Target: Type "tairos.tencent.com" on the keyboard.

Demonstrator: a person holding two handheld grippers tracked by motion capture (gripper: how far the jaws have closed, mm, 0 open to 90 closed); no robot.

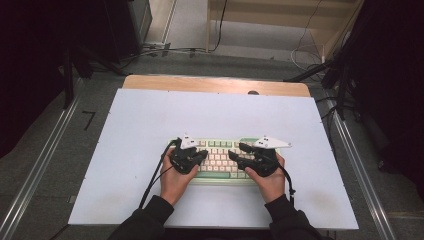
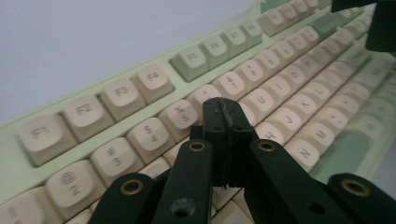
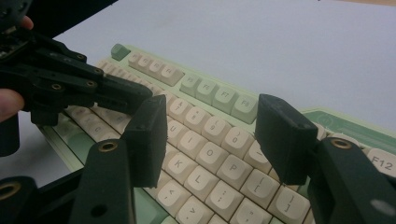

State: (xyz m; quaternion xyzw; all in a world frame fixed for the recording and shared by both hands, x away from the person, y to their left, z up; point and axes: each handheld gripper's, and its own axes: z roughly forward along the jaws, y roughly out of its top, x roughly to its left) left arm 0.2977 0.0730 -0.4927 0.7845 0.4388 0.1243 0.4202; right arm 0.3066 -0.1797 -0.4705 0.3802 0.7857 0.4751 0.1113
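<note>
A pale green keyboard (image 1: 220,160) with cream and green keys lies on a white table (image 1: 140,130).
</note>
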